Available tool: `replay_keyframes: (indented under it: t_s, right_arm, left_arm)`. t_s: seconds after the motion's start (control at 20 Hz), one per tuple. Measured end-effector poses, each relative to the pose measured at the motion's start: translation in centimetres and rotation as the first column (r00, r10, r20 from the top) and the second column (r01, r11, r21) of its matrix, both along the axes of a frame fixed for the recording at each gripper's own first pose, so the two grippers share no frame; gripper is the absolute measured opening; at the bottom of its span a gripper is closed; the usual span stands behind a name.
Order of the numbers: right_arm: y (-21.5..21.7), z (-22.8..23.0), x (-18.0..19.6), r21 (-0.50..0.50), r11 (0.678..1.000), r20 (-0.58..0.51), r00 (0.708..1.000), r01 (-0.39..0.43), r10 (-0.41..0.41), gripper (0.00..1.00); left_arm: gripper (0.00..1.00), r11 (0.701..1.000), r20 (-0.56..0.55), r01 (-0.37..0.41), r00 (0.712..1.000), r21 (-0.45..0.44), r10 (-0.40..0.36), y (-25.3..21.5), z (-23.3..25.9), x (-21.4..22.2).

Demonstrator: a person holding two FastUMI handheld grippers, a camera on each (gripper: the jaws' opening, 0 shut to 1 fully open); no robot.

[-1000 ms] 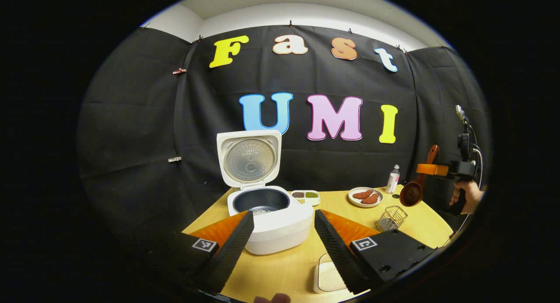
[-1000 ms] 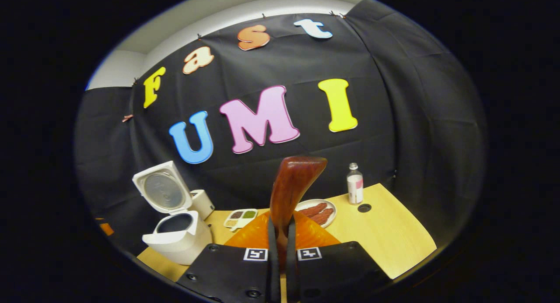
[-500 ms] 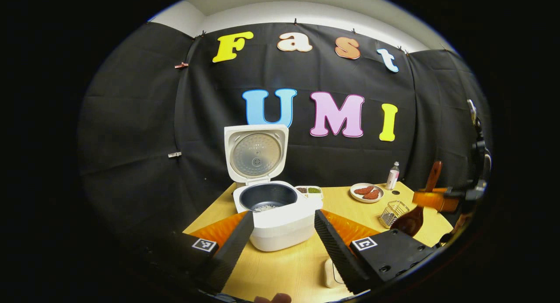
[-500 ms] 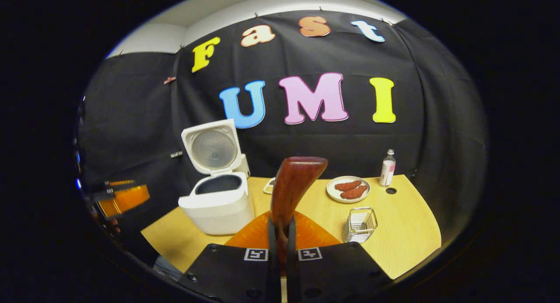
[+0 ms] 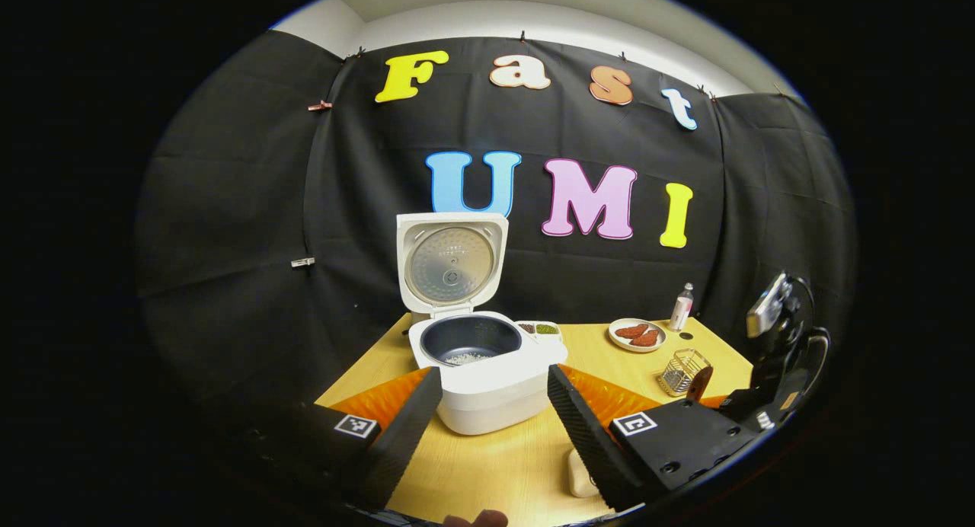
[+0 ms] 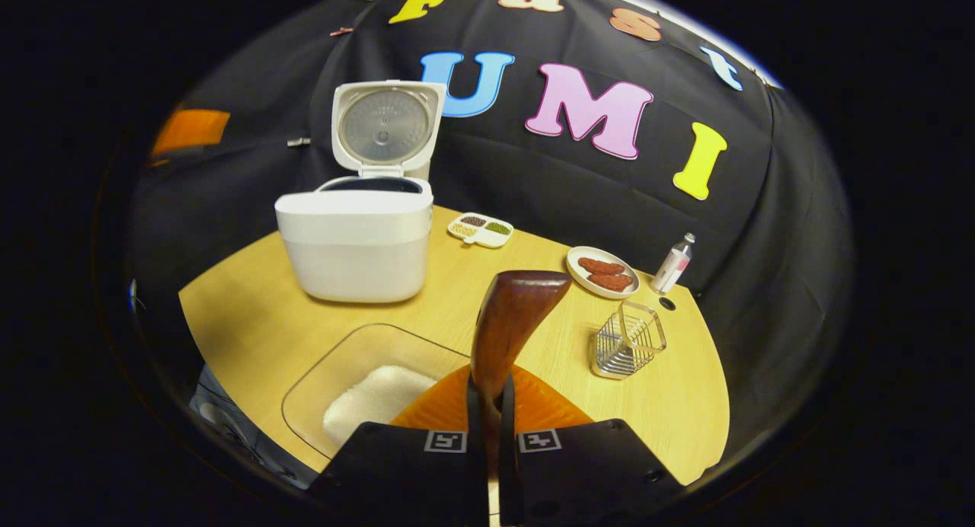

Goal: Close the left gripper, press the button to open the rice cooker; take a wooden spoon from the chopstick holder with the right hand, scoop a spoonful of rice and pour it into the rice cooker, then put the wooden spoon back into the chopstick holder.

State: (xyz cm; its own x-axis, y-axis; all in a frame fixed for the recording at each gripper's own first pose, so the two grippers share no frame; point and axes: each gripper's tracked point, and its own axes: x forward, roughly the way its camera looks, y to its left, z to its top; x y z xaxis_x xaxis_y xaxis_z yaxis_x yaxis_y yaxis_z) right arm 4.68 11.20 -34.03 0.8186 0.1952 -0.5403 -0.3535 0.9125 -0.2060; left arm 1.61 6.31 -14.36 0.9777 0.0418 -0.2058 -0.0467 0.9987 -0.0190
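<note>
rice cooker (image 6: 354, 241) lid up, pot open above | chopstick holder (image 6: 627, 339) stands apart, bare table (image 6: 244, 314) around

Count on my worktop (image 6: 251, 321): one rice cooker (image 6: 354, 237), lid up, far left. One wooden spoon (image 6: 506, 321), clamped in my right jaws. One wire chopstick holder (image 6: 626, 340), right side. One clear container of rice (image 6: 366, 390), near edge. One divided dish (image 6: 480, 229) with four compartments, far centre. One plate (image 6: 602, 272) carrying two reddish pieces. One small bottle (image 6: 673, 263), far right. Grippers: two, left gripper (image 5: 491, 413) and right gripper (image 6: 491, 466).
</note>
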Motion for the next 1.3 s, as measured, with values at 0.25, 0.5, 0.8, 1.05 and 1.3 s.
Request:
replay_keyframes:
  t_s: [0.25, 0.5, 0.8, 1.05, 1.3]
  right_arm:
    - [2.0, -2.4, -1.6, 0.12, 0.988, -0.126, 0.988, 0.101, -0.086, 0.1]
    - [3.2, -2.5, -1.2, 0.348, 0.897, -0.25, 0.949, 0.272, -0.19, 0.1]
    - [1.3, -2.6, -0.5, 0.559, 0.704, -0.378, 0.89, 0.438, -0.254, 0.1]
    - [-0.9, -0.1, 0.6, 0.657, 0.601, -0.364, 0.89, 0.455, -0.276, 0.1]
    - [-2.4, 2.2, 1.5, 0.746, 0.492, -0.365, 0.893, 0.449, -0.262, 0.1]
  left_arm:
    - [0.96, 1.0, 0.002, 0.006, 1.0, 0.0, -0.006, 0.6, 0.0, -0.3]
    - [0.96, 1.0, 0.0, 0.001, 1.0, -0.003, -0.001, 1.1, 0.0, -0.5]
    - [0.96, 1.0, 0.005, -0.007, 1.0, 0.008, 0.007, 1.6, 0.3, -0.7]
    - [0.96, 1.0, 0.002, -0.006, 1.0, 0.015, 0.006, 1.4, 0.4, -0.8]
    - [0.96, 1.0, 0.003, -0.007, 1.0, 0.013, 0.007, 1.6, 0.3, -0.7]
